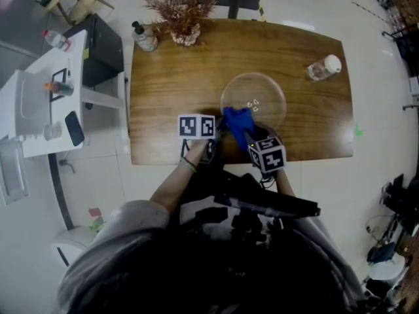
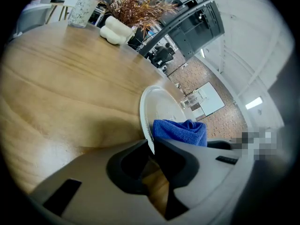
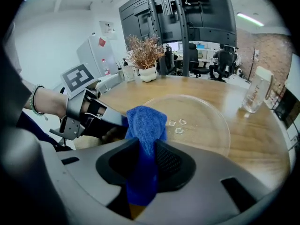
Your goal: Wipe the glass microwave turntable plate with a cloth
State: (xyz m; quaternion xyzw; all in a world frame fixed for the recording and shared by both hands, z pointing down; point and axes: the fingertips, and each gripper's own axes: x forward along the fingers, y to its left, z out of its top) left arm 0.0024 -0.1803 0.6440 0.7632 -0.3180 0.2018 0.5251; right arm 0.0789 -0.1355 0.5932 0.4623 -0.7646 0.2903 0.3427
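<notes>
A clear glass turntable plate [image 1: 262, 91] lies on the wooden table [image 1: 170, 90], towards its near edge. My left gripper [image 1: 218, 129] is at the plate's near-left rim. In the left gripper view the left gripper [image 2: 151, 146] is shut on that thin rim, with the plate [image 2: 161, 108] stretching away from it. My right gripper [image 1: 253, 137] is shut on a blue cloth [image 1: 237, 119], which rests on the plate's near edge. In the right gripper view the cloth [image 3: 146, 123] hangs between the jaws of the right gripper [image 3: 144, 144], over the plate [image 3: 201, 121]. Small glass bumps [image 3: 178, 125] mark the plate's centre.
A dried plant in a white vase [image 1: 184, 19] and a glass pump bottle [image 1: 145, 39] stand at the table's far left. A clear plastic bottle [image 1: 323, 67] lies at the far right. A white side table [image 1: 39, 103] with a phone stands left of the table.
</notes>
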